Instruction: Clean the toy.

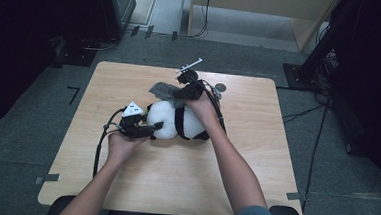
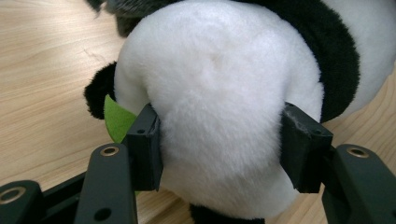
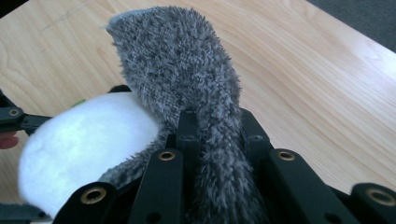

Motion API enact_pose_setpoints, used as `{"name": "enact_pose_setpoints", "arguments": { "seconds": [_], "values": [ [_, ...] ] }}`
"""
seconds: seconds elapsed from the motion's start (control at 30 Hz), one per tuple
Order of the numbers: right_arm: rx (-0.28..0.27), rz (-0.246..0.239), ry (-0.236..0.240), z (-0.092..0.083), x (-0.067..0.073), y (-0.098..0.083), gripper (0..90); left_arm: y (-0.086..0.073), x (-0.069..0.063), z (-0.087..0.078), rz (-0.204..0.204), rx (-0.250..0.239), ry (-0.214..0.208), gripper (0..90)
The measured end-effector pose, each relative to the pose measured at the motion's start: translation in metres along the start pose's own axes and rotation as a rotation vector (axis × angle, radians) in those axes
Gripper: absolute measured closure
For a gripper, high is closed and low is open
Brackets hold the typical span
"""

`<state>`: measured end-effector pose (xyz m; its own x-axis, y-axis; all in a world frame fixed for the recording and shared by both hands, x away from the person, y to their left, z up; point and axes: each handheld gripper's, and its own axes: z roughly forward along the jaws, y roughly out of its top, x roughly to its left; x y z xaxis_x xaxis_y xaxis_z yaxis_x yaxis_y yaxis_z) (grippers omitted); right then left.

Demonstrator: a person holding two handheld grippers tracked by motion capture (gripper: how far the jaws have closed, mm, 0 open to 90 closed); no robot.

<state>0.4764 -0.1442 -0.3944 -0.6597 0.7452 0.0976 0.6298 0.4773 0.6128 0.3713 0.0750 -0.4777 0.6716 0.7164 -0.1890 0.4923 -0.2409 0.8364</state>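
A black-and-white plush panda (image 1: 180, 122) lies on the wooden table (image 1: 138, 184) near its middle. My left gripper (image 1: 154, 129) is shut on the panda's white head (image 2: 219, 107), its jaws pressing the fur from both sides, with a green felt piece (image 2: 116, 119) beside the left jaw. A fuzzy grey cloth (image 1: 163, 91) rises behind the head. My right gripper (image 1: 179, 96) is shut on that grey cloth (image 3: 196, 102), which stands up between its jaws next to the panda's head (image 3: 84, 144).
A small grey disc (image 1: 221, 87) lies on the table behind the right hand. Cables trail from both grippers. Dark stands and cables (image 1: 321, 60) sit on the floor at the right; a wooden cabinet (image 1: 265, 7) stands beyond the table.
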Motion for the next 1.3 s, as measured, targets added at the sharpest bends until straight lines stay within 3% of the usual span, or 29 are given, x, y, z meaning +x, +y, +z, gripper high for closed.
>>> {"name": "enact_pose_setpoints", "arguments": {
  "seconds": [0.47, 0.83, 0.93, 1.13, 1.3],
  "values": [
    [-0.035, 0.084, -0.069, -0.035, -0.044, -0.017, 75.6, 0.000, 0.002, 0.000, -0.001, -0.003, -0.009, 36.9],
    [0.019, 0.106, -0.110, -0.045, -0.067, -0.031, 75.5, -0.001, 0.003, 0.001, -0.003, -0.004, -0.010, 26.4],
    [0.010, 0.119, -0.110, -0.049, -0.071, -0.033, 75.6, -0.002, 0.005, 0.001, -0.005, -0.017, -0.023, 23.3],
    [-0.047, 0.114, -0.082, -0.059, -0.062, -0.024, 75.6, -0.001, 0.006, 0.000, -0.015, -0.015, -0.040, 19.8],
    [-0.052, 0.065, -0.050, -0.054, -0.040, -0.007, 75.5, -0.001, 0.006, -0.001, -0.025, -0.012, -0.042, 18.3]
  ]
}}
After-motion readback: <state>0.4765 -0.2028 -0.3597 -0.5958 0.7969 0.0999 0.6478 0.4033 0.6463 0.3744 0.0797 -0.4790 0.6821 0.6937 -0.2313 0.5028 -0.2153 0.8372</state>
